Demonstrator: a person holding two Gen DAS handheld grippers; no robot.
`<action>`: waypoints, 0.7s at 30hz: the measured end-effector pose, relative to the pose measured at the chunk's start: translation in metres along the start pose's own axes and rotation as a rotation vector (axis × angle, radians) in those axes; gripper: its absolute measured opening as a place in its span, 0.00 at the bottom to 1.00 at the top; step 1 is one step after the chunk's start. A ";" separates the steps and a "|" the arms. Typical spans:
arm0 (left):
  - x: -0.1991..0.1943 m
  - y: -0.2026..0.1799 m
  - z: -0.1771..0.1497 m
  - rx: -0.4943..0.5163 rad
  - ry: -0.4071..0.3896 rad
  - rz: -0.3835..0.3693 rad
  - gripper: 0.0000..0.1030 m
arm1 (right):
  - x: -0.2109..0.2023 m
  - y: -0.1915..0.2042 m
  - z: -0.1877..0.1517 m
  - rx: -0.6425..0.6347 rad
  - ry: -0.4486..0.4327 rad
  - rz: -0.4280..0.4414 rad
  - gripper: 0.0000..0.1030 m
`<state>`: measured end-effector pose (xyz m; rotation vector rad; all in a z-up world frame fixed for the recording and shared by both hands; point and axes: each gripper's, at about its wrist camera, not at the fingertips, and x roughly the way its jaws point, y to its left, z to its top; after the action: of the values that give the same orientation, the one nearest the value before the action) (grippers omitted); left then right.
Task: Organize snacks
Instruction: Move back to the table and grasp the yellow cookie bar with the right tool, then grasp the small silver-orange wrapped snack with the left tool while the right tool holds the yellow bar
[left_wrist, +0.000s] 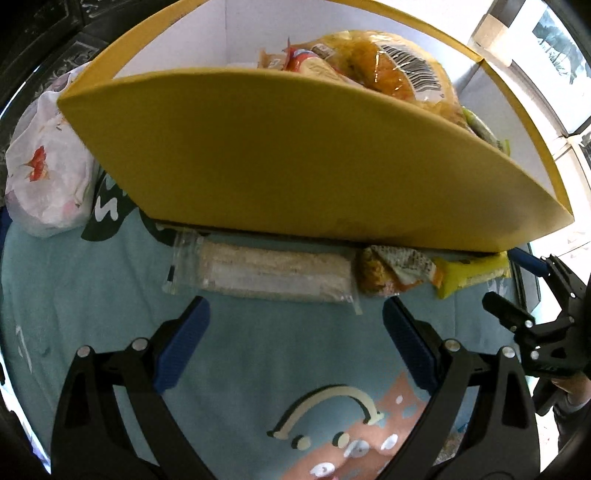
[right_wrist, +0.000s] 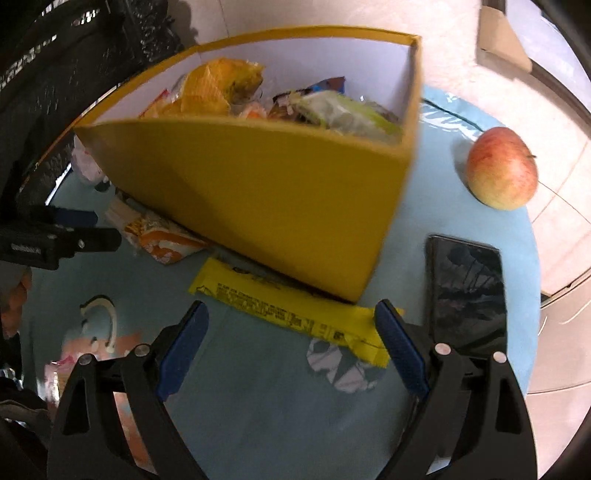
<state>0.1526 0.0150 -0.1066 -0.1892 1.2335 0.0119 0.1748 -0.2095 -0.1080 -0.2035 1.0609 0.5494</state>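
A yellow cardboard box (left_wrist: 295, 155) (right_wrist: 266, 199) with white inner walls holds several snack packets. Along its foot lie a clear-wrapped pale cracker pack (left_wrist: 269, 275), a crumpled orange and white packet (left_wrist: 391, 271) (right_wrist: 159, 236) and a yellow bar (left_wrist: 476, 273) (right_wrist: 291, 314). My left gripper (left_wrist: 295, 325) hangs open just short of the cracker pack, nothing between its blue pads. My right gripper (right_wrist: 291, 332) stands open over the yellow bar, which lies between its fingertips without the pads pressing on it. Each gripper shows at the edge of the other's view.
A light blue round mat (left_wrist: 92, 295) (right_wrist: 266, 413) with cartoon prints covers the surface. A white plastic bag (left_wrist: 48, 177) sits left of the box. A dark phone (right_wrist: 467, 295) and an apple (right_wrist: 500, 168) lie right of the box. Pale floor tiles (right_wrist: 554, 229) lie beyond the mat.
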 end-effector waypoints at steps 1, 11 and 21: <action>0.002 0.000 0.001 -0.001 0.000 0.001 0.93 | 0.003 0.001 0.000 -0.011 0.003 -0.013 0.89; 0.012 0.002 0.008 -0.022 0.000 0.022 0.95 | 0.015 0.021 -0.003 -0.112 0.061 -0.127 0.71; 0.014 0.013 0.011 -0.062 0.002 0.018 0.95 | -0.007 0.033 -0.020 -0.034 0.159 0.120 0.27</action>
<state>0.1657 0.0279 -0.1177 -0.2320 1.2377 0.0659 0.1398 -0.1915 -0.1084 -0.2175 1.2246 0.6685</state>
